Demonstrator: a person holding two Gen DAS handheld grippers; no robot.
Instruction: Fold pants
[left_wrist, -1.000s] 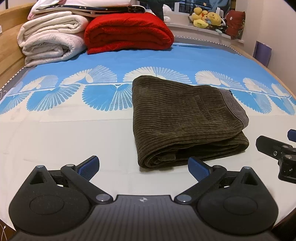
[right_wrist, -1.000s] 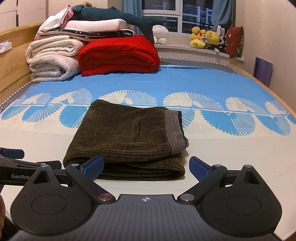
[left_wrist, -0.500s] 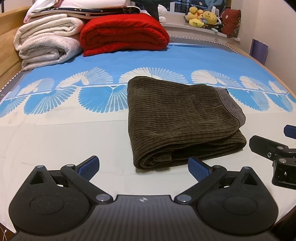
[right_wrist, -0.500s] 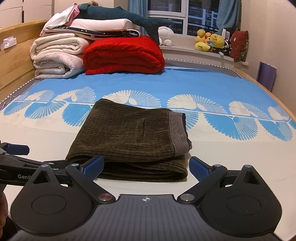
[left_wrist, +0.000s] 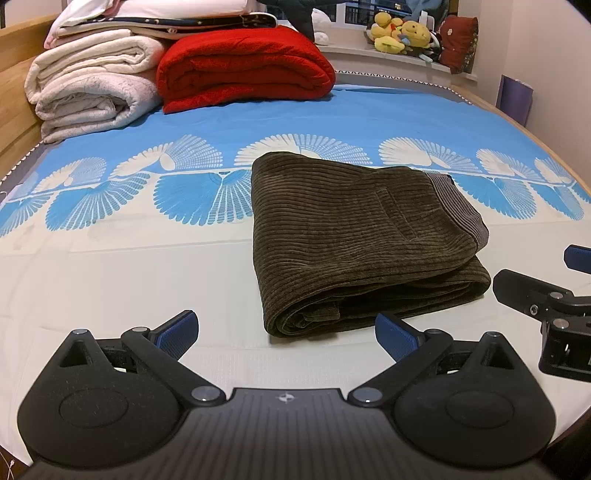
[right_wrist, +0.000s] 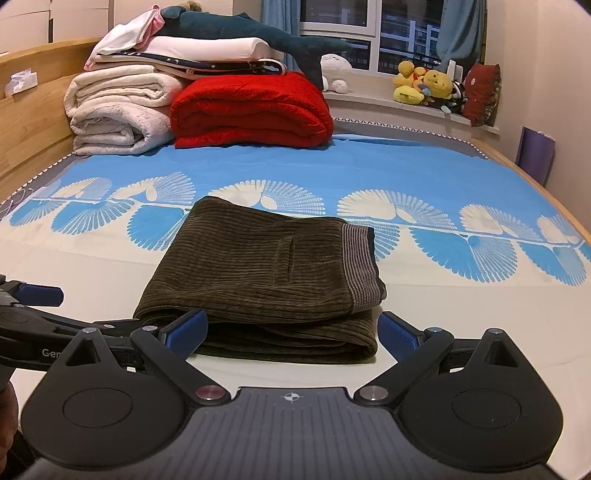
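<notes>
We judge the folding done: the dark olive corduroy pants (left_wrist: 354, 240) lie in a compact stack on the blue-and-white bed sheet (left_wrist: 110, 266), both tools, left tool (left_wrist: 286, 332) and right tool (right_wrist: 291, 330), spread wide and empty, so only withdrawal remains.

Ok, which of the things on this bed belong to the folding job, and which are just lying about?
Job:
brown corduroy pants, folded, on the bed
left gripper, open
right gripper, open

Lying about:
red blanket
white blankets
shark plush
yellow plush toys
</notes>
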